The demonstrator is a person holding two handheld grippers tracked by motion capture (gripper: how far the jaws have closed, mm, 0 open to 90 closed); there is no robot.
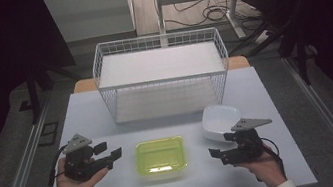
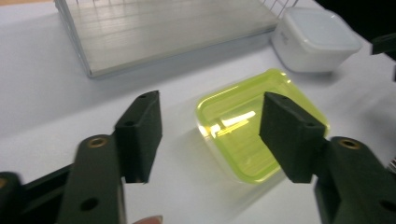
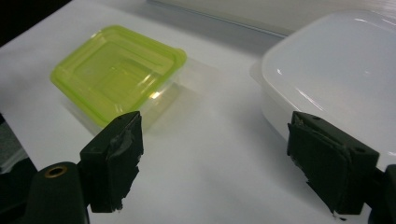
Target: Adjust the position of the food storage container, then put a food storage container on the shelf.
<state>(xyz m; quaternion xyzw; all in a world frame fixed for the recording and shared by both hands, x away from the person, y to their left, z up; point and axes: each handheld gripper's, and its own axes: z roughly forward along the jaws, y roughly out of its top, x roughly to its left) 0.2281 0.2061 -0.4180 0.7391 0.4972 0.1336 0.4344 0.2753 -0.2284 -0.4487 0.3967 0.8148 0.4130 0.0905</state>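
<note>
Left claw [image 1: 113, 155] sits at about 8 o'clock on the white worktop [image 1: 92, 115], held in the person's left hand [image 1: 75, 184]. Jaws stand wide apart with nothing between them, pads clear of everything. In the left gripper view the green container [image 2: 254, 123] lies beyond the gap, lid on, flat on the worktop, not touched.

Right claw [image 1: 217, 155] is at about 4 o'clock, in the right hand [image 1: 262, 164], pointing in toward the middle. Jaws are spread wide too and grip nothing. In the right gripper view the one pad sits near the green container's corner and the other just in front of the white container [image 3: 336, 74]; cannot tell whether that pad touches its wall.

Green container [image 1: 160, 156] is at 6 o'clock on the worktop, between the two claws and closer to the person's edge, translucent with a yellow-green lid, level. Left claw is just beside its 9 o'clock side, apart from it.

White container [image 1: 219, 121] is at about 4 o'clock, upright, lid on, just beyond the right claw and near the green one's 2 o'clock corner, with a gap between them.

White wire basket [image 1: 161, 74] stands at 12 o'clock, well behind both containers, with a pale board lying in its floor.
</note>
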